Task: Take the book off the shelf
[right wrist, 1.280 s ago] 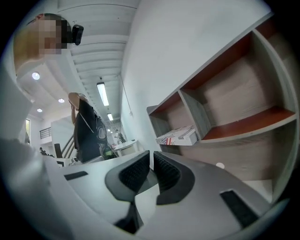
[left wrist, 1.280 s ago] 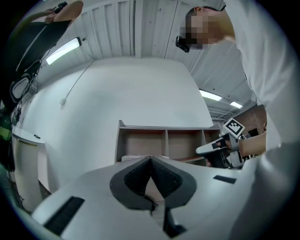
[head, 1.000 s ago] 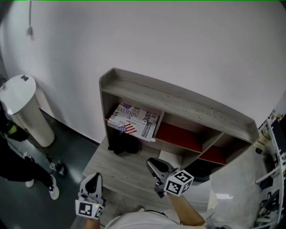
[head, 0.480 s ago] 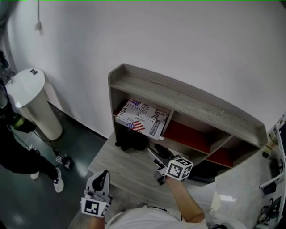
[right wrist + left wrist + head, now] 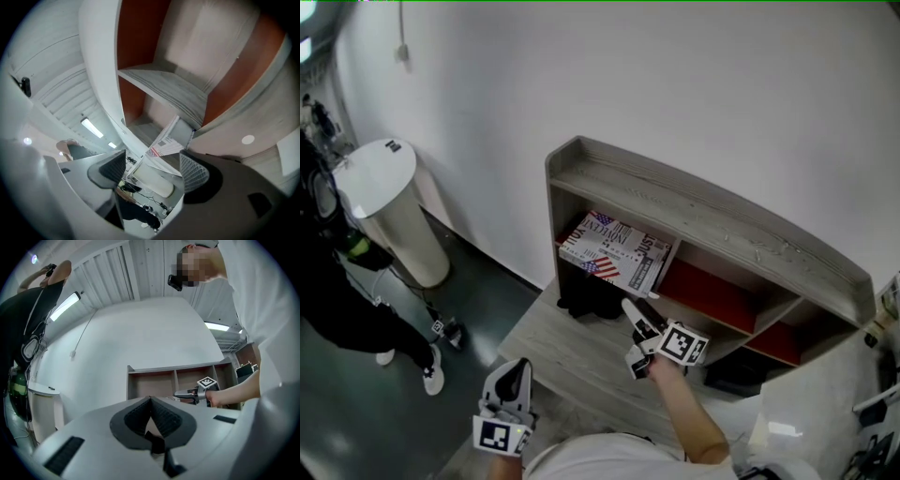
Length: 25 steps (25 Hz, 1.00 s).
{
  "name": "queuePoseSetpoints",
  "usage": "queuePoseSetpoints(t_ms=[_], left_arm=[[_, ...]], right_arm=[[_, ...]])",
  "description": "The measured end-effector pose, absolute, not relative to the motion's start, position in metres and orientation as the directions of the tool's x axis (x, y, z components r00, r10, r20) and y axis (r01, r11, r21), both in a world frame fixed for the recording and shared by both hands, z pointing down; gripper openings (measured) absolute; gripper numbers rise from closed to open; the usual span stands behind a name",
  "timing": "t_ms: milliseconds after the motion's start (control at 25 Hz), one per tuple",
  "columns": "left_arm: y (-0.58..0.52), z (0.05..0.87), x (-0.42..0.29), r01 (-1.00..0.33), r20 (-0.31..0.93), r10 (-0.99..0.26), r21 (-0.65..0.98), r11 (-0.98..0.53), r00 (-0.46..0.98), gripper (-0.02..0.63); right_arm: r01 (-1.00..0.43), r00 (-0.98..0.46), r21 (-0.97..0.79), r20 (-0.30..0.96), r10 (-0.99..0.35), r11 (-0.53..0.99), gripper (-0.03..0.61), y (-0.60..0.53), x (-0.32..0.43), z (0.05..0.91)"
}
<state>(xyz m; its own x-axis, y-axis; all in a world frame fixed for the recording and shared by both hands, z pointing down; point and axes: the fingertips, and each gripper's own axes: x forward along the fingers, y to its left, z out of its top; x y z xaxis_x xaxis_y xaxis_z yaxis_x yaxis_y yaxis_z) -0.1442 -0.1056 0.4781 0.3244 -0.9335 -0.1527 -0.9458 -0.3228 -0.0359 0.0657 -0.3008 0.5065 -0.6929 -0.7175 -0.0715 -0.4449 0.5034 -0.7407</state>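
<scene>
Right gripper [image 5: 152,166] is opening its jaws, lining up on the book [image 5: 614,251] leaning in the shelf [image 5: 712,225]; nothing gripped yet. Left gripper [image 5: 151,404] is idling low, clenched and empty.

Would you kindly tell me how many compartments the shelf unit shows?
3, side by side: the left compartment holds the book; the middle compartment and the right compartment have red floors. Lower ones may be hidden.

The flag-printed book [image 5: 616,251] is lodged in the leftmost compartment of the grey wooden shelf unit [image 5: 712,217]; a white cylindrical stand [image 5: 394,225] is placed to its left.
</scene>
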Motion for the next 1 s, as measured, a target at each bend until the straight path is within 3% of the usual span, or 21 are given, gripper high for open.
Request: queuePoseSetpoints(t_ms=[160,520,1000], left_arm=[[-0.105,0.481,-0.143,-0.953,-0.145,-0.942,-0.032,-0.3,0.302,0.017],[-0.1,0.488,-0.142,-0.96,-0.112,-0.954,-0.03,-0.277,0.278,0.017],[-0.093,0.495,-0.144,-0.97,-0.066,-0.968,-0.034,-0.241,0.243,0.017]], right_arm=[[-0.402,-0.691,-0.783,-0.081,-0.718,0.475,0.356,-0.307,0.064,0.513],[-0.294,-0.626,-0.899,-0.076,-0.776,0.325,0.43,-0.337,0.075,0.524],[-0.065,-0.621,-0.976,-0.124,-0.774,0.208,0.431,-0.371,0.062,0.543]])
